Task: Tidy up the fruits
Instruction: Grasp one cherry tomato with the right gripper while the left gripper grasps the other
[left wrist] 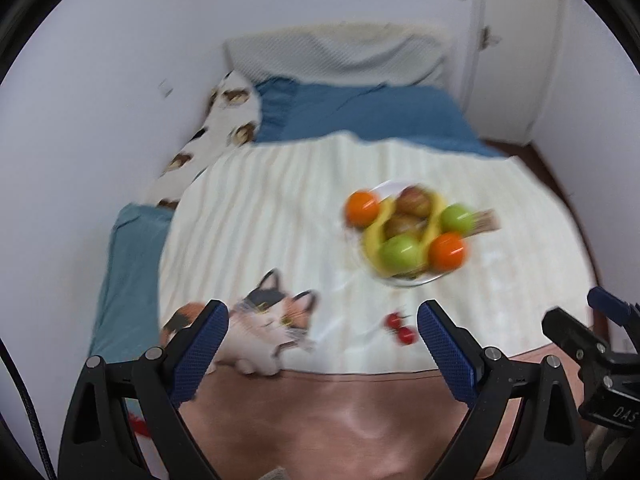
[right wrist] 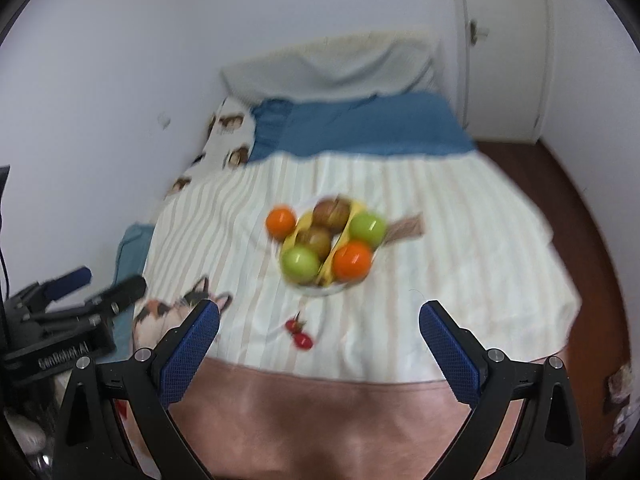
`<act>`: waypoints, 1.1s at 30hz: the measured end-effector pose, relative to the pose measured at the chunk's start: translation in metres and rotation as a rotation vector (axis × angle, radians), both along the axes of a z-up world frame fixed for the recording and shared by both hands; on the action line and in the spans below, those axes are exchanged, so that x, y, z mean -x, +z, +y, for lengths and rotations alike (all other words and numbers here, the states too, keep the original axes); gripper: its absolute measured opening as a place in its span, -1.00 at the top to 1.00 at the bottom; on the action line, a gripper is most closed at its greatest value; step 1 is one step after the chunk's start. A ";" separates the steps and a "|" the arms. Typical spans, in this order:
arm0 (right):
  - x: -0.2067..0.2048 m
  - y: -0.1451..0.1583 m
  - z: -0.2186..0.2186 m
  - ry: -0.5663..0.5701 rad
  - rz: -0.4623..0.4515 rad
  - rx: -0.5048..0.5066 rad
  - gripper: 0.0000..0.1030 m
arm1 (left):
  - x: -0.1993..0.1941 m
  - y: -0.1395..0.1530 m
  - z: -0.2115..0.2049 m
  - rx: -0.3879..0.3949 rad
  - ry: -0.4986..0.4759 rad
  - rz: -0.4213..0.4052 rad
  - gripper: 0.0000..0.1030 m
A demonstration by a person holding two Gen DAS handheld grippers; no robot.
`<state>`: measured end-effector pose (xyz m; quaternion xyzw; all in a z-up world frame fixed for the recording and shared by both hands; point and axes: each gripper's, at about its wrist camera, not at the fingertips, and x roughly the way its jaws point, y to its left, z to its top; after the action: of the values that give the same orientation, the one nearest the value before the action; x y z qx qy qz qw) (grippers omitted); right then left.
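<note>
A white plate (left wrist: 434, 278) (right wrist: 310, 289) sits on the striped bedspread. It holds bananas (left wrist: 374, 236) (right wrist: 304, 222), two green apples (left wrist: 398, 254) (right wrist: 300, 265), two oranges (left wrist: 447, 252) (right wrist: 352, 260) and brown fruits (left wrist: 414, 202) (right wrist: 331, 213). The far orange (left wrist: 362, 207) (right wrist: 281, 222) lies at the plate's left edge. Two small red cherries (left wrist: 400, 328) (right wrist: 299, 334) lie on the spread in front of the plate. My left gripper (left wrist: 322, 326) is open and empty, near the bed's front edge. My right gripper (right wrist: 320, 326) is open and empty, also in front of the plate. Both views are blurred.
The striped bedspread (left wrist: 280, 220) (right wrist: 460, 240) has a cat print (left wrist: 272, 320) (right wrist: 172, 312) at front left. A blue sheet (left wrist: 360, 112) and a pillow (left wrist: 340, 56) lie behind. A wall is on the left, brown floor (right wrist: 592, 260) on the right. The other gripper shows at each view's edge (left wrist: 596, 344) (right wrist: 72, 312).
</note>
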<state>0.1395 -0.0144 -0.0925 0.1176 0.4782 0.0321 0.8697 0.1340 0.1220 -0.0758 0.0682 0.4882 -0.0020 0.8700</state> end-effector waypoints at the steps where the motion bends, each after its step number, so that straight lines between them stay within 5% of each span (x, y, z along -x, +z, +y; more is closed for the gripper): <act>1: -0.007 -0.021 0.003 0.007 0.031 -0.014 -0.98 | -0.005 -0.015 0.007 -0.021 0.020 0.029 -0.88; 3: -0.018 -0.056 0.009 0.023 0.080 -0.019 -0.92 | -0.013 -0.038 0.018 -0.047 0.042 0.077 -0.88; 7: -0.041 -0.124 0.029 0.062 0.178 -0.038 -0.36 | -0.026 -0.086 0.036 -0.101 0.074 0.160 -0.88; 15: -0.083 -0.216 0.068 0.120 0.300 -0.036 -0.26 | -0.041 -0.135 0.043 -0.134 0.071 0.234 -0.88; 18: -0.090 -0.247 0.075 0.119 0.354 -0.028 0.10 | -0.048 -0.144 0.039 -0.133 0.053 0.242 -0.88; 22: -0.086 -0.246 0.072 0.118 0.334 -0.003 0.35 | -0.059 -0.151 0.025 -0.121 0.014 0.256 -0.88; 33: -0.056 -0.214 -0.003 -0.034 0.302 0.003 0.36 | -0.090 -0.189 -0.045 0.031 -0.186 0.371 -0.88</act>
<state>0.1956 -0.0169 -0.3064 0.1279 0.6016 -0.0015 0.7885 0.2241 0.0766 -0.2653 0.0978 0.6316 -0.1023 0.7623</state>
